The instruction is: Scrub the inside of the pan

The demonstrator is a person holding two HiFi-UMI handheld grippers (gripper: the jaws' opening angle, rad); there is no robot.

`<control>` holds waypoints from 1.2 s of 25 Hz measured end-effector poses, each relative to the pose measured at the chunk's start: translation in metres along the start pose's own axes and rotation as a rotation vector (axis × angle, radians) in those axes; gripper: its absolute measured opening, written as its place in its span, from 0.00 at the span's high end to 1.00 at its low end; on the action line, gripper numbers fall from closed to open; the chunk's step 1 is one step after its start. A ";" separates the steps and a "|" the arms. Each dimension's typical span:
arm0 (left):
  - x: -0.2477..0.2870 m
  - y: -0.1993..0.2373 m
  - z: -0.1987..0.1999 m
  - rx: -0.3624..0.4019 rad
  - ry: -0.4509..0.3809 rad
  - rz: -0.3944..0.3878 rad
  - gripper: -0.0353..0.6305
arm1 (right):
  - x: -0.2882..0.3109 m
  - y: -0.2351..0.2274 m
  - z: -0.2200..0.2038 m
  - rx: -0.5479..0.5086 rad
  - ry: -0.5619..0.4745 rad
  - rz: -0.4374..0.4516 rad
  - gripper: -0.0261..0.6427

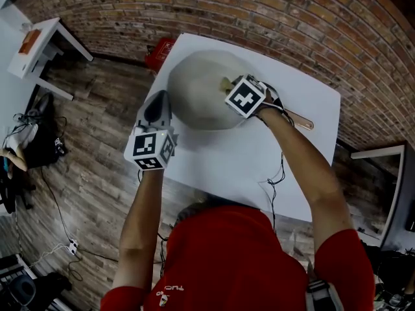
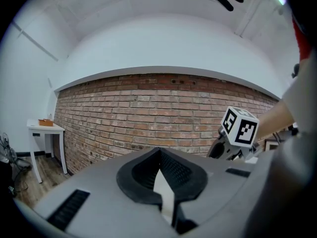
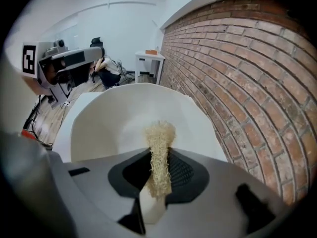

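Observation:
A pale cream pan (image 1: pixel 198 92) sits on the white table (image 1: pixel 220 167), its wooden handle (image 1: pixel 301 120) pointing right. My right gripper (image 1: pixel 232 88) is over the pan's right side, shut on a straw-coloured loofah scrubber (image 1: pixel 225 81). In the right gripper view the scrubber (image 3: pixel 159 143) sticks out between the jaws over the pan's inside (image 3: pixel 114 128). My left gripper (image 1: pixel 159 103) hovers at the pan's left rim; whether it touches is unclear. In the left gripper view its jaws stand together with nothing between them (image 2: pixel 161 170), and the pan is hidden.
A brick wall (image 1: pixel 272 18) runs behind the table. A red object (image 1: pixel 159 52) lies on the floor at the table's far corner. A white side table (image 1: pixel 39 44) stands at the left, with cables (image 1: pixel 61 238) on the wooden floor. A person (image 3: pixel 106 66) sits far off.

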State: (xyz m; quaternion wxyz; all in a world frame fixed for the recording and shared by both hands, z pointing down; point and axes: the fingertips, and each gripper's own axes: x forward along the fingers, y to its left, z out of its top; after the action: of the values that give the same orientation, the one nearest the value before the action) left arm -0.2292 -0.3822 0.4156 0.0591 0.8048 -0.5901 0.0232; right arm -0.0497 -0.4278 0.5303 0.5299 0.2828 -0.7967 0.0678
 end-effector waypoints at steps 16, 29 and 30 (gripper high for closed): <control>-0.035 -0.041 0.088 0.014 -0.154 -0.068 0.93 | -0.173 0.037 0.105 0.147 -0.850 -0.020 0.83; -0.067 -0.084 0.117 0.017 -0.234 -0.136 0.93 | -0.231 0.080 0.100 0.251 -1.136 0.008 0.83; -0.067 -0.086 0.117 0.015 -0.232 -0.137 0.93 | -0.230 0.082 0.099 0.247 -1.137 0.006 0.83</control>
State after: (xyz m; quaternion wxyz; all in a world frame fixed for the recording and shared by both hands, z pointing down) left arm -0.1716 -0.3072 0.2870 -0.0143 0.8409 -0.5364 -0.0698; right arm -0.1079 -0.3127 0.3005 -0.0183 0.3321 -0.9431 -0.0010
